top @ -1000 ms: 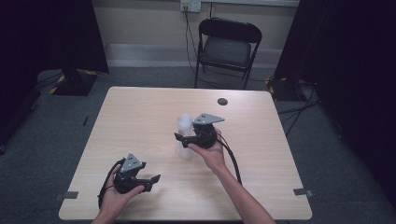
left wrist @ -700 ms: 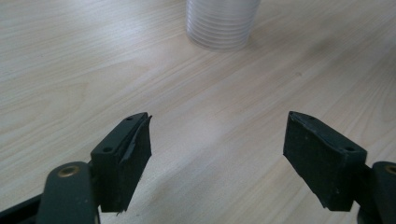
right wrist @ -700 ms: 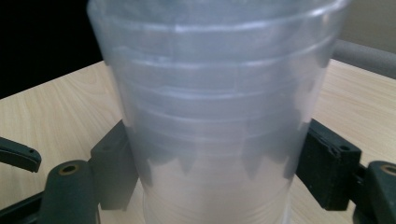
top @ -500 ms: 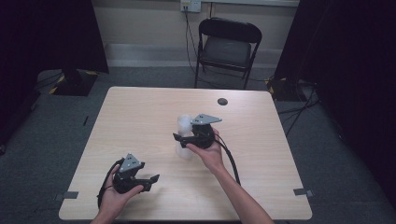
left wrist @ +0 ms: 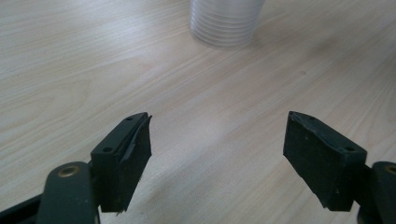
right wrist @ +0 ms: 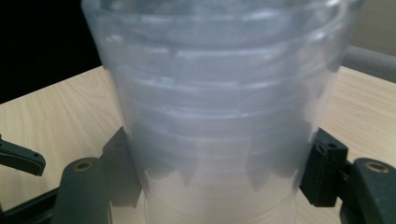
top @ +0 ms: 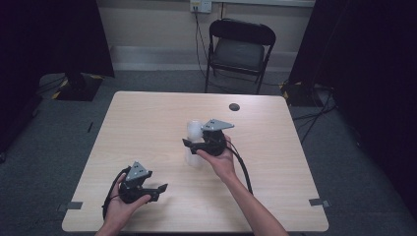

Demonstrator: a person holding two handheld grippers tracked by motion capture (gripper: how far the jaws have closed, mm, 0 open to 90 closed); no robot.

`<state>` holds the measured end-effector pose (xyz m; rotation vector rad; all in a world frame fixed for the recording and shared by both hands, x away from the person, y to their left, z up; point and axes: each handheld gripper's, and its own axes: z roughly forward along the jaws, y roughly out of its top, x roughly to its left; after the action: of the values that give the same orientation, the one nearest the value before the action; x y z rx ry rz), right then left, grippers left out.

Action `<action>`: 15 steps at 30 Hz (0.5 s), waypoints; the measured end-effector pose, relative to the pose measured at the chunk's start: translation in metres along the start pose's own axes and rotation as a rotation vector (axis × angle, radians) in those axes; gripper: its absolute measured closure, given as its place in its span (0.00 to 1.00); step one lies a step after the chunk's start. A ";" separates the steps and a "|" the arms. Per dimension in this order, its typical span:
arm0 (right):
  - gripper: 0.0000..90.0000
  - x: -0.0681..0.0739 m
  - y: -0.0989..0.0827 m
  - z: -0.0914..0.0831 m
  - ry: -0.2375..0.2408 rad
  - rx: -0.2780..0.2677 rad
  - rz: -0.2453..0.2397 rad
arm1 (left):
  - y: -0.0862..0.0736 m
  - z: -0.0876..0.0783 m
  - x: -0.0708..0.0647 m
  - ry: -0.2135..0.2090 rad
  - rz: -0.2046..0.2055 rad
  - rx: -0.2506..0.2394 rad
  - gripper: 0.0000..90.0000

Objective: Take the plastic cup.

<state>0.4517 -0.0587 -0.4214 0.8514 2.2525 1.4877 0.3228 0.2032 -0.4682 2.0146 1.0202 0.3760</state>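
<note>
Your right gripper has just been closing its jaws around the stack of clear plastic cups, and in the right gripper view the pads sit against the stack's two sides, so it is gripping the stack low down. The stack stands upright near the middle of the table, a little toward your right, with its top rising beside the gripper's grey plate. Your left gripper rests low over the near left part of the table with its jaws spread wide and nothing between them; its own view looks across bare wood at the ribbed base of the cups, well apart from it. Farther off, a small dark disc lies near the table's far edge, and a folding chair stands behind the table.
</note>
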 end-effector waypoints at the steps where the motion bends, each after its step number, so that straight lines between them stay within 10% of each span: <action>1: 0.33 0.000 0.000 0.000 0.002 -0.004 0.001 | 0.000 0.000 0.000 0.000 0.001 0.000 0.26; 15: 0.33 -0.001 0.010 -0.005 0.014 -0.024 0.010 | -0.001 -0.001 0.000 -0.002 0.006 -0.002 0.26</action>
<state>0.4528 -0.0602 -0.4105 0.8484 2.2385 1.5269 0.3220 0.2044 -0.4679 2.0168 1.0123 0.3782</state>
